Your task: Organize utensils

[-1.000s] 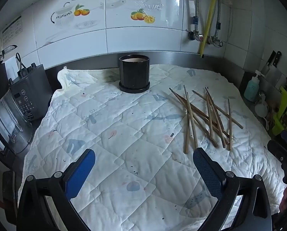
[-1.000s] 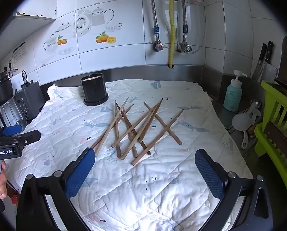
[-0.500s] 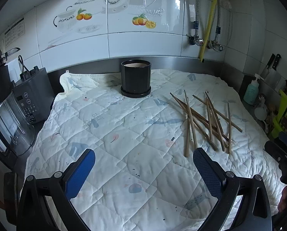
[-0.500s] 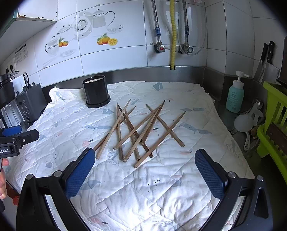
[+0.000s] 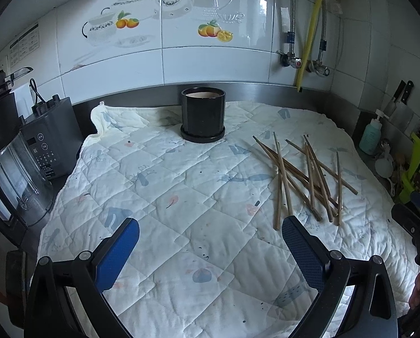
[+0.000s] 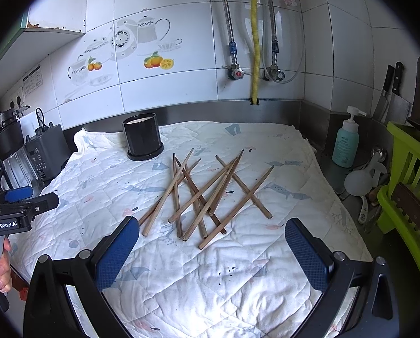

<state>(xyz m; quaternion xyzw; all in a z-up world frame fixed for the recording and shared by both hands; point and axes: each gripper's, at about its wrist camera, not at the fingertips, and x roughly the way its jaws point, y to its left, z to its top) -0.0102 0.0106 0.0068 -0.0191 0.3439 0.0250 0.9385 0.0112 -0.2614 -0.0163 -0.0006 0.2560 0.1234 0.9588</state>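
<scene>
At the bottom of the left wrist view we are holding the left tongs [image 5: 210, 253] spread wide with nothing between the blue pads [image 5: 117, 250], and at the bottom of the right wrist view we are holding the right tongs [image 6: 212, 252] just as wide and just as empty. Compared with a second ago, both views are showing the quilted cloth [image 6: 238, 267] on the bench from slightly farther back and higher, so we are judging that we have been easing both tools up and back to frame the work, not reaching in yet. Nothing on the cloth has shifted in that time, which is telling us the sorting has not begun. Just beyond the right tongs, in the middle of the right view, the wooden chopsticks [image 6: 198, 194] are lying in a loose crossed heap, several resting over one another; in the left view the same heap is sitting at centre right, its nearest ends just past the right-hand pad. Farther back, at upper centre of the left view, the black cup [image 5: 203, 114] is standing upright on its saucer near the wall, well apart from the heap, and we are taking it as the likely place for the sticks. At the far right of the right view a soap bottle [image 6: 346, 140] is standing beside a green rack [image 6: 407, 169], and a blender [image 5: 15, 155] is sitting at the left edge of the left view.
</scene>
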